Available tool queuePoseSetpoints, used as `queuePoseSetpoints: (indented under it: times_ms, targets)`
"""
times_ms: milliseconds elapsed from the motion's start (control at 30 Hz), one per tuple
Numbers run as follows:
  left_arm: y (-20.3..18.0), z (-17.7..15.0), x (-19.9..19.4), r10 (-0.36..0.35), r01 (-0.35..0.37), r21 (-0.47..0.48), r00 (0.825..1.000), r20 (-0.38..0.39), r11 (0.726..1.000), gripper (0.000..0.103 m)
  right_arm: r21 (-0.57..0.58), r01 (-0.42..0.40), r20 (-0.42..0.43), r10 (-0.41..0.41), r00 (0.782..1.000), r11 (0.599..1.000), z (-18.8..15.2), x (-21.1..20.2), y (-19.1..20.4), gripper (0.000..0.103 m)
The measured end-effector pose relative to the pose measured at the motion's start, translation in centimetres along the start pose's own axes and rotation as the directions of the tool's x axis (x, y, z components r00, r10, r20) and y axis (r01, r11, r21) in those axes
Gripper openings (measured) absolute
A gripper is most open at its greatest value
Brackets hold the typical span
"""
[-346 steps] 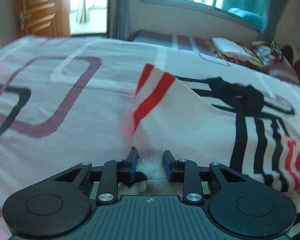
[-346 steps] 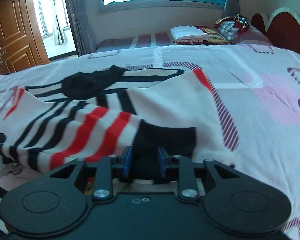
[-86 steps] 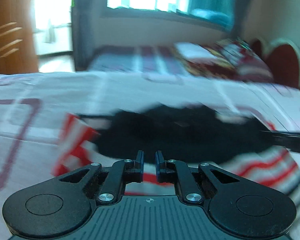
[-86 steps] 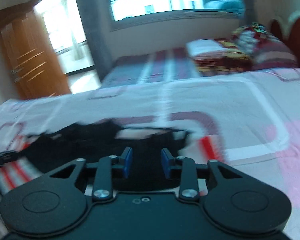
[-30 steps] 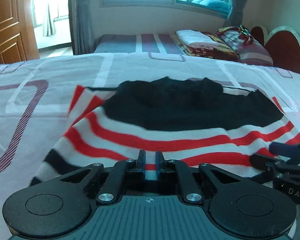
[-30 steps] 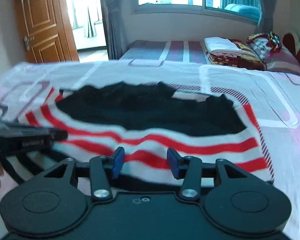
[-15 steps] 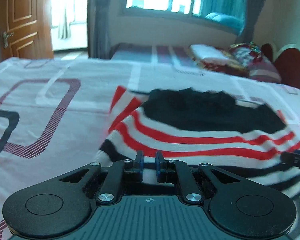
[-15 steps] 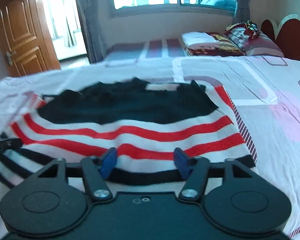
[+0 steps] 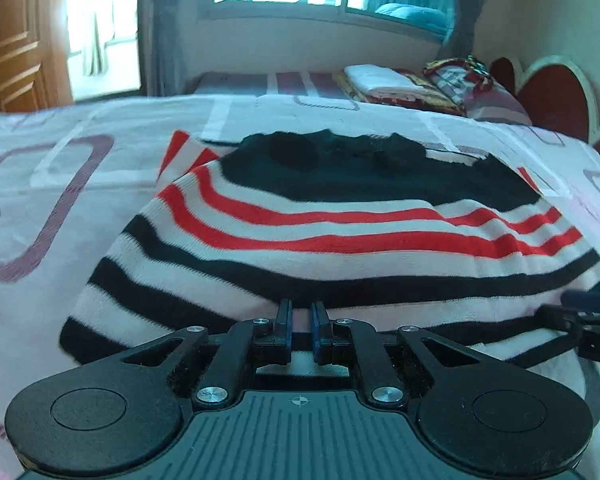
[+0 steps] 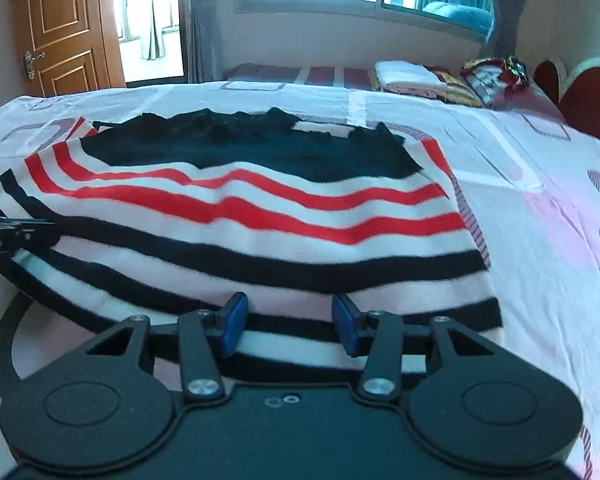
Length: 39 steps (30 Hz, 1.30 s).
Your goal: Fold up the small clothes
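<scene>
A knit sweater [image 9: 340, 248] with a black top and red, white and black stripes lies flat on the bed sheet [image 9: 60, 200], neck end away from me. My left gripper [image 9: 301, 312] is at its near hem, left of centre, with the jaws almost together. Only a sliver of pale cloth shows in the slit, and I see no grip. My right gripper [image 10: 289, 312] hovers over the sweater [image 10: 260, 240] near its right hem. Its jaws are closing and still stand wide, the striped cloth lying between the pads untouched. The right gripper's fingers [image 9: 580, 300] show at the left wrist view's right edge.
The patterned sheet [image 10: 540, 220] stretches wide to both sides. Folded bedding [image 10: 408, 74] and a pillow [image 10: 496, 76] lie at the far right beside a red headboard [image 10: 588, 96]. A wooden door [image 10: 64, 28] and a window are beyond the bed.
Both grippers have drawn back toward the sweater's near hem, so its black lower stripes now show. The right jaws widened, then narrowed again. The left jaws stayed together.
</scene>
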State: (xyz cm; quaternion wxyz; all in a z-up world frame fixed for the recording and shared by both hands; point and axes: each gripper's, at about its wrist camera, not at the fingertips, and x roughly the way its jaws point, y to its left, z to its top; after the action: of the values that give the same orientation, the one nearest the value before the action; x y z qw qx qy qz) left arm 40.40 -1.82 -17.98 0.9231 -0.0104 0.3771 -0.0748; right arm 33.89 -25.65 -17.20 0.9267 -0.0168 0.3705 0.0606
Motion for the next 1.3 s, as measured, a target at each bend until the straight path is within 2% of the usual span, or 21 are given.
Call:
queuePoseSetpoints:
  times_ms: [67,167,267,300,367,400,467,567,700,900,1100,1167,1300]
  targets:
    - [0.4,0.1,-0.6,0.014,-0.014,-0.029,1.000,-0.007,0.999,0.010,0.026,-0.003,-0.012,0.003,1.000,1.000,0.2,-0.4,-0.5,0.044]
    - [0.8,-0.1,-1.3,0.065,-0.065,-0.009,0.997,0.032,0.998,0.010,0.045,0.001,0.012,-0.002,1.000,0.999,0.6,-1.6,-0.6,0.047]
    - [2.5,-0.6,-0.2,0.066,-0.067,-0.061,0.998,-0.023,0.996,0.010,0.053,0.036,0.057,-0.039,0.998,0.998,1.0,-2.3,-1.2,0.049]
    - [2.7,-0.7,-0.2,0.056,-0.057,-0.072,0.998,-0.018,0.996,0.010,0.061,0.053,0.051,-0.056,0.997,0.997,1.1,-2.1,-1.7,0.049]
    - [2.5,-0.9,-0.3,0.063,-0.064,-0.060,0.998,-0.019,0.996,0.010,0.060,0.093,-0.018,-0.093,0.996,0.994,0.5,-0.6,-2.7,0.049]
    - [2.4,-0.9,-0.3,0.067,-0.068,-0.056,0.998,-0.020,0.996,0.010,0.069,0.084,-0.036,-0.081,0.996,0.994,0.0,-0.1,-3.3,0.049]
    - [2.5,-0.9,-0.2,0.063,-0.064,-0.063,0.998,-0.023,0.996,0.010,0.071,0.076,-0.020,-0.074,0.997,0.995,-0.3,-0.4,-3.5,0.049]
    - [2.7,-0.6,-0.4,0.056,-0.058,-0.078,0.998,-0.035,0.995,0.010,0.045,0.087,-0.033,-0.086,0.996,0.995,-0.2,-0.4,-3.1,0.050]
    - [2.6,-0.2,-0.6,0.055,-0.058,-0.069,0.997,-0.047,0.996,0.010,0.014,0.061,-0.061,-0.060,0.996,0.998,0.3,-0.6,-3.5,0.049]
    - [2.5,1.5,-1.5,0.041,-0.043,-0.067,0.999,-0.022,0.997,0.010,-0.011,0.046,-0.034,-0.046,0.998,0.999,3.4,-2.5,-5.9,0.050]
    - [2.1,4.0,-1.4,0.030,-0.030,-0.067,0.999,0.010,0.997,0.010,-0.071,0.116,0.029,-0.114,0.993,0.991,9.1,-3.8,-8.9,0.054]
    - [2.0,4.5,-1.0,0.027,-0.026,-0.070,1.000,0.011,0.997,0.010,-0.070,0.113,0.041,-0.110,0.993,0.991,10.0,-3.5,-8.7,0.058]
    - [1.4,5.2,0.7,0.035,-0.035,-0.056,0.999,0.005,0.998,0.010,-0.050,0.036,0.041,-0.034,0.999,0.998,9.2,-1.4,-5.8,0.057]
